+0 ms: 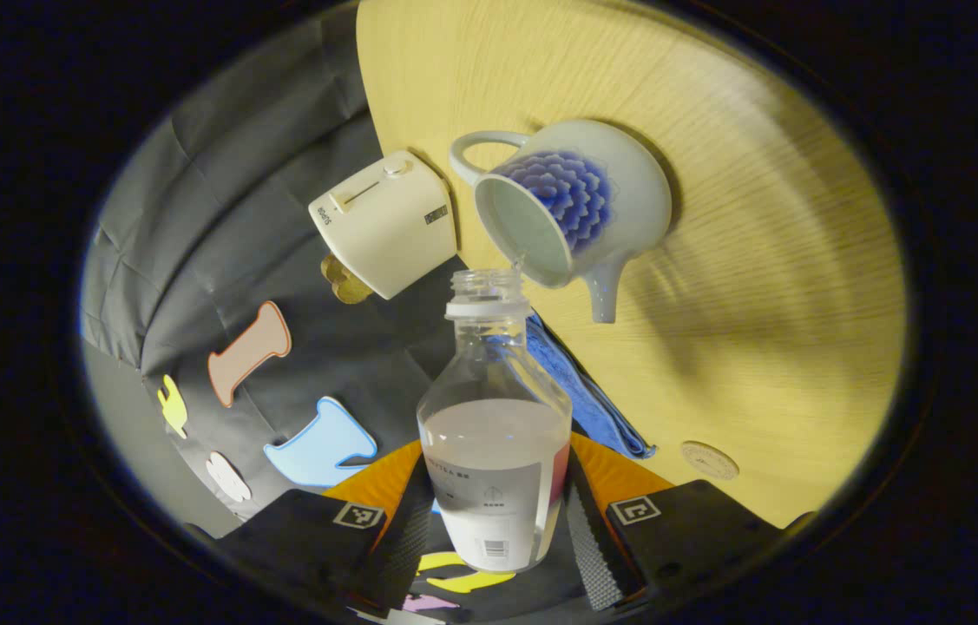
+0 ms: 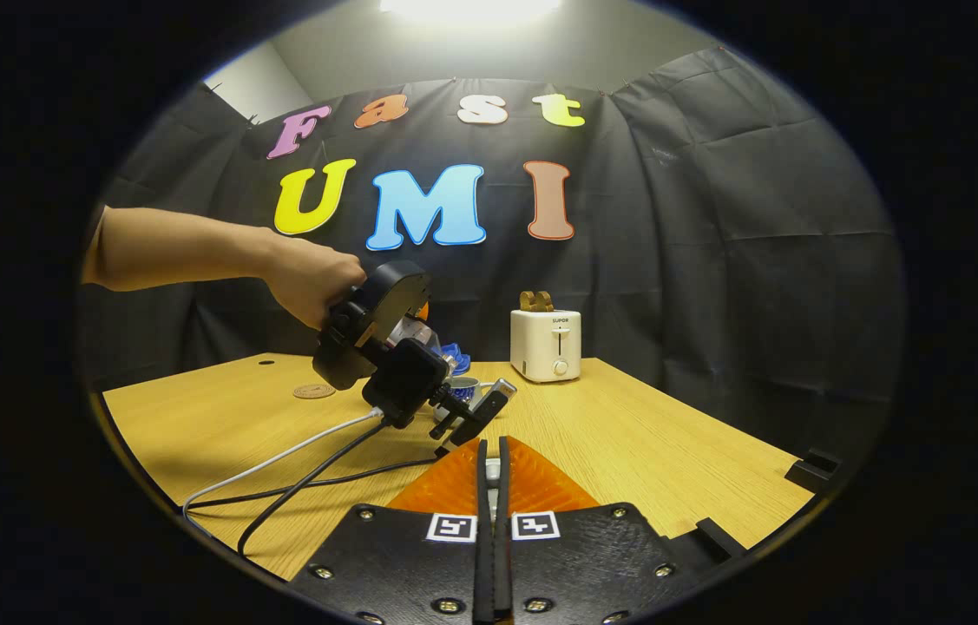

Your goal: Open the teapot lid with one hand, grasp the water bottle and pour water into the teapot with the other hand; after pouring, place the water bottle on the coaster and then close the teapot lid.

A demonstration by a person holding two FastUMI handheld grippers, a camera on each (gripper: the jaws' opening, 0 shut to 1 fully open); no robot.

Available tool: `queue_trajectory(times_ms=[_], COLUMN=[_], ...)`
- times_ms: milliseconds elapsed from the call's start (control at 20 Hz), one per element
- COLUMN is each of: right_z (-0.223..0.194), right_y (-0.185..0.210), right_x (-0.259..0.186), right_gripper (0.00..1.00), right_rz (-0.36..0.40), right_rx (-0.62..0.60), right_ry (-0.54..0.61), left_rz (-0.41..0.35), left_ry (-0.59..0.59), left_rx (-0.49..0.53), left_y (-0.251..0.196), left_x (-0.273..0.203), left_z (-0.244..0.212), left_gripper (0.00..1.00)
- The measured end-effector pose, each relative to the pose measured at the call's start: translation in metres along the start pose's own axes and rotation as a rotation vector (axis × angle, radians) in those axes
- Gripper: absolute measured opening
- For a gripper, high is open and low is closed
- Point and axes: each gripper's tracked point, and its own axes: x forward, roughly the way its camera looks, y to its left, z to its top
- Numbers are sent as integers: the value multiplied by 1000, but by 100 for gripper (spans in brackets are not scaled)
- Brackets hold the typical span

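Observation:
In the left gripper view, my left gripper (image 1: 497,473) is shut on a clear water bottle (image 1: 495,434), uncapped and about half full. The bottle is tipped so its mouth sits at the rim of the white teapot (image 1: 580,204) with a blue flower pattern. The teapot stands lidless on the wooden table, and a thin trickle runs at its rim. In the right gripper view, my right gripper (image 2: 493,473) hangs above the table in front, its fingers pressed on a small pale piece, seemingly the teapot lid (image 2: 493,471). A hand (image 2: 311,278) holds the left gripper (image 2: 467,412) over the teapot (image 2: 464,388).
A round coaster (image 1: 710,460) lies on the table (image 1: 784,286), also seen as the coaster (image 2: 313,391) at the left. A white toaster (image 2: 546,345) with toast stands at the back, a blue cloth (image 1: 593,399) beside the teapot. Cables (image 2: 298,469) trail across the table.

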Motion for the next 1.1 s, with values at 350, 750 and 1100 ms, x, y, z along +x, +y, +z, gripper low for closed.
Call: queue_trajectory(times_ms=[350,750,1100], right_z=[-3,-3,-4], right_y=[-1,-1,-1], right_x=[1,2,2], right_gripper=[0,1,0], right_rz=[-1,-1,0], right_rx=[1,-2,1], right_ry=[4,8,11], left_rz=[4,-12,-4], left_ry=[24,24,-18], left_rx=[32,86,26], left_y=[6,9,3], left_x=[0,0,2], left_z=[-5,-5,0], left_gripper=[86,87,87])
